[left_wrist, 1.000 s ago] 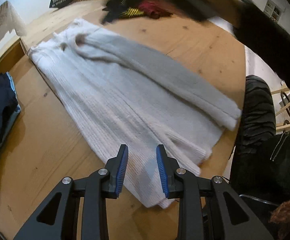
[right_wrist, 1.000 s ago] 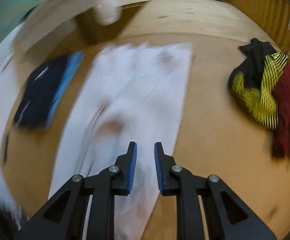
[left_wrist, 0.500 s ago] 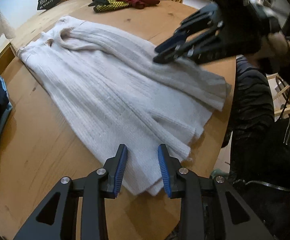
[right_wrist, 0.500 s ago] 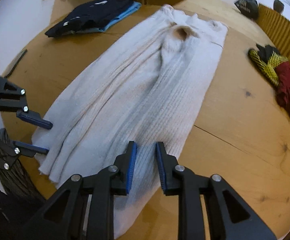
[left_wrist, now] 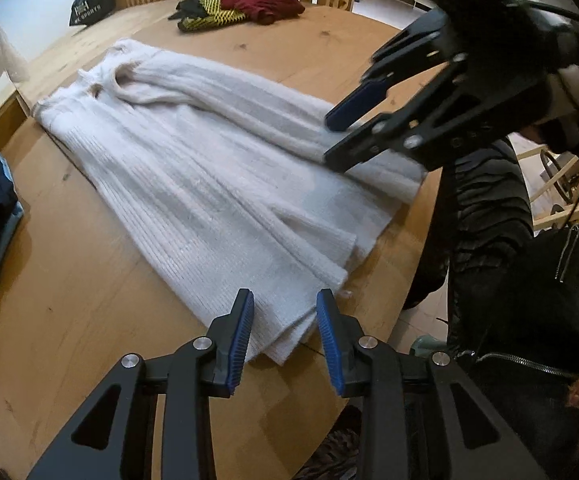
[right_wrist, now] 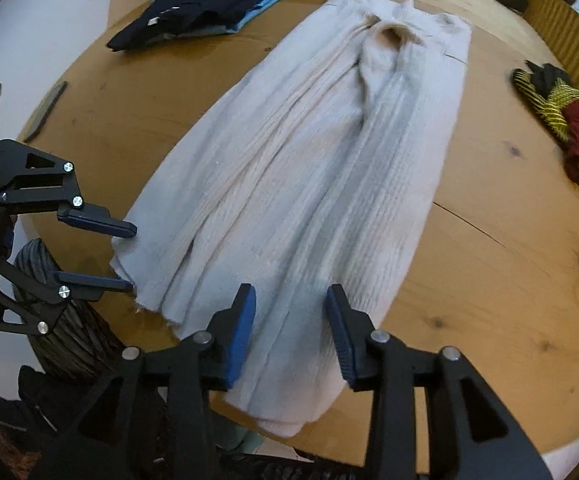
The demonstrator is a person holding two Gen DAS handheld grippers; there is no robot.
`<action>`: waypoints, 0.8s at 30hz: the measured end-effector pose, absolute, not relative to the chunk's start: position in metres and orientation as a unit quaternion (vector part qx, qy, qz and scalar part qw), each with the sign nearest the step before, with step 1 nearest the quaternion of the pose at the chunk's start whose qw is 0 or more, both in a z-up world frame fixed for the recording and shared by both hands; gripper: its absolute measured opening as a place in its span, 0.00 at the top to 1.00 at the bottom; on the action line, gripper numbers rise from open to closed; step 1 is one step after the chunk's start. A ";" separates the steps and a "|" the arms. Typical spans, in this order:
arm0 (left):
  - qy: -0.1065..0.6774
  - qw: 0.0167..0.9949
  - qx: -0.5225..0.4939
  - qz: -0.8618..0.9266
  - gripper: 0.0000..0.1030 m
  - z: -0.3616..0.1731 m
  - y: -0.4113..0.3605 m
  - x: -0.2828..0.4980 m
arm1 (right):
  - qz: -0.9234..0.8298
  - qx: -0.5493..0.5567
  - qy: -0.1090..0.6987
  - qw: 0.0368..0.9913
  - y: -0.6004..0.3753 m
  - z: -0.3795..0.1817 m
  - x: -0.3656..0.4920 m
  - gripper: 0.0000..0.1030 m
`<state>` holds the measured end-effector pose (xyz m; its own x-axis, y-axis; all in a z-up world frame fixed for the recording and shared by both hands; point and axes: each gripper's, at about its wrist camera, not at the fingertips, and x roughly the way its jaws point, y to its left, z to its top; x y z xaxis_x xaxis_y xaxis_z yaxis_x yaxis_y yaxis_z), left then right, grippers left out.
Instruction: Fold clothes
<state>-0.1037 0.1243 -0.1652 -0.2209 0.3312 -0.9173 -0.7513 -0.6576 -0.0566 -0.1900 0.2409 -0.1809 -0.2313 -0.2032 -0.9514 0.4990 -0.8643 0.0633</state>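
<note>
A white ribbed knit garment (left_wrist: 193, 168) lies flat and lengthwise on the round wooden table (left_wrist: 69, 300), its sides folded inward; it also shows in the right wrist view (right_wrist: 321, 168). My left gripper (left_wrist: 285, 336) is open, hovering just above the garment's near hem corner; it also shows in the right wrist view (right_wrist: 129, 256). My right gripper (right_wrist: 291, 328) is open over the other hem corner at the table edge; it also shows in the left wrist view (left_wrist: 331, 136). Neither holds cloth.
A folded navy and blue stack (right_wrist: 205, 4) sits at the table's far left. A red, yellow and black pile (right_wrist: 565, 120) lies at the right, also in the left wrist view (left_wrist: 241, 8). A black bag (left_wrist: 89, 4) is behind. A dark chair (left_wrist: 485, 216) stands by the edge.
The right gripper swung down to the garment's hem and its jaws opened wider. The left gripper drew back slightly toward the hem corner and stayed open.
</note>
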 end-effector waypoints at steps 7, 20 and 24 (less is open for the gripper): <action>0.205 0.365 -0.513 0.749 0.67 -0.171 0.125 -0.105 | -0.751 0.597 0.169 0.226 0.230 -0.192 -0.178 0.64; 0.201 0.375 -0.506 0.750 0.62 -0.172 0.125 -0.100 | -0.709 0.661 -0.021 0.245 0.290 -0.208 -0.216 0.93; 0.199 0.376 -0.505 0.751 0.62 -0.172 0.124 -0.100 | -0.719 0.652 0.028 0.239 0.272 -0.200 -0.209 0.93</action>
<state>-0.1003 0.1238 -0.1716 -0.2064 0.3637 -0.9084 -0.7654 -0.6384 -0.0817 -0.2090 0.2715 -0.2004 -0.0346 -0.3073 -0.9510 0.3797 -0.8842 0.2719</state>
